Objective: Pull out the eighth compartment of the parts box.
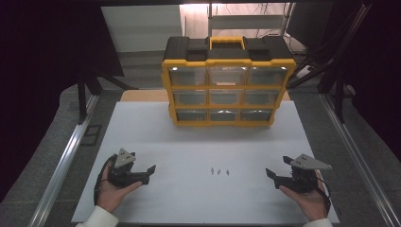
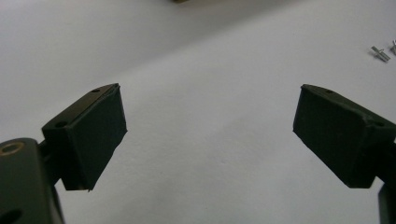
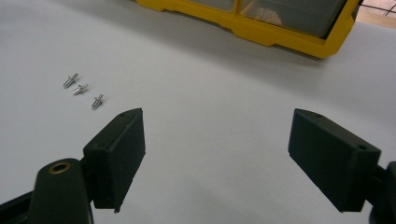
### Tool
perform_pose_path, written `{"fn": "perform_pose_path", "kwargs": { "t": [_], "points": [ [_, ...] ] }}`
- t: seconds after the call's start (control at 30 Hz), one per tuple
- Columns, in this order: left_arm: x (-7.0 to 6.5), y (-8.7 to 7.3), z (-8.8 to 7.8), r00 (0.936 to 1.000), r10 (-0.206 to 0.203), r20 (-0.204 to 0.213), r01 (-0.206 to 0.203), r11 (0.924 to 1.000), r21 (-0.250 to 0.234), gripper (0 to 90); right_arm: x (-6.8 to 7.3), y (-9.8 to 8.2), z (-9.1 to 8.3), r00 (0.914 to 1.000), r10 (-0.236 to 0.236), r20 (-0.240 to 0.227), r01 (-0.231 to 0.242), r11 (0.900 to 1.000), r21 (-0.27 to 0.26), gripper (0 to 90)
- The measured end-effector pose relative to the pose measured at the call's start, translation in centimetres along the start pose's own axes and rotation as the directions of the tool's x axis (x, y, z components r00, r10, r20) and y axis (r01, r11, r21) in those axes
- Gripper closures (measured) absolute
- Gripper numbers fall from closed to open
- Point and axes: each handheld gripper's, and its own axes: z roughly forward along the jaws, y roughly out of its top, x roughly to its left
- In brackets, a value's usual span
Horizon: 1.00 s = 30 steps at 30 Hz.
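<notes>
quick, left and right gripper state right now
left gripper: open, holding nothing, above the white table.
right gripper: open, holding nothing, three small metal pins lie apart from it.

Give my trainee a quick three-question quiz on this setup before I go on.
1. How many pins lie on the table?
2. True or false: the left gripper is shut on a pin.
3. The organizer stands: A) between the grippers, B) behind the pins at the far side of the table, C) beside the right gripper.

Key: 1. Three, in a short row. 2. False; both grippers stand open with nothing between the jaws. 3. B.
</notes>
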Motion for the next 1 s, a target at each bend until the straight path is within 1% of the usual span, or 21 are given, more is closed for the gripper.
{"fn": "perform_pose_path", "kwargs": {
  "t": [0.07,0.2,0.33,0.5,0.57,0.7,0.87,0.9,1.0],
  "points": [
    [0.02,0.04,0.02,1.0000,-0.002,-0.002,0.002,1.0000,-0.001,10.1,-0.02,-0.04,0.10,1.0000,-0.002,0.001,0.002,1.000,0.003,18.8],
    [-0.12,0.02,-0.01,1.0000,0.007,-0.005,-0.007,1.0000,0.003,10.3,0.08,-0.06,0.38,0.9999,-0.011,-0.007,0.011,1.000,0.014,19.0],
    [-0.25,-0.13,-0.17,0.9999,0.014,-0.008,-0.014,0.9999,0.004,10.4,0.15,-0.03,0.61,0.9998,-0.021,0.000,0.021,1.000,0.019,19.2],
    [-0.31,-0.36,-0.52,0.9998,0.015,-0.009,-0.015,0.9999,0.004,10.7,0.10,0.18,0.62,1.0000,0.001,-0.002,-0.001,1.000,0.008,19.4],
    [-0.29,-0.39,-0.60,0.9999,0.009,-0.006,-0.009,1.0000,0.002,10.7,0.14,0.23,0.66,1.0000,0.000,-0.001,0.000,1.000,0.007,19.4],
    [-0.29,-0.31,-0.82,0.9999,-0.007,0.008,0.007,0.9999,-0.012,10.8,0.34,0.45,0.70,0.9999,0.013,-0.004,-0.013,1.000,-0.004,19.8],
    [-0.14,-0.08,-0.58,0.9997,-0.016,0.021,0.017,0.9998,-0.015,10.8,0.43,0.62,0.81,0.9998,0.022,-0.004,-0.022,1.000,-0.012,20.0],
    [-0.10,-0.01,-0.51,0.9996,-0.017,0.021,0.018,0.9998,-0.013,10.9,0.48,0.62,0.93,0.9998,0.018,0.005,-0.018,1.000,-0.011,20.1],
    [0.00,0.05,-0.32,0.9995,-0.018,0.026,0.018,0.9998,-0.010,11.0,0.52,0.72,1.02,0.9993,0.037,0.002,-0.037,0.999,-0.012,20.1]
  ]
}}
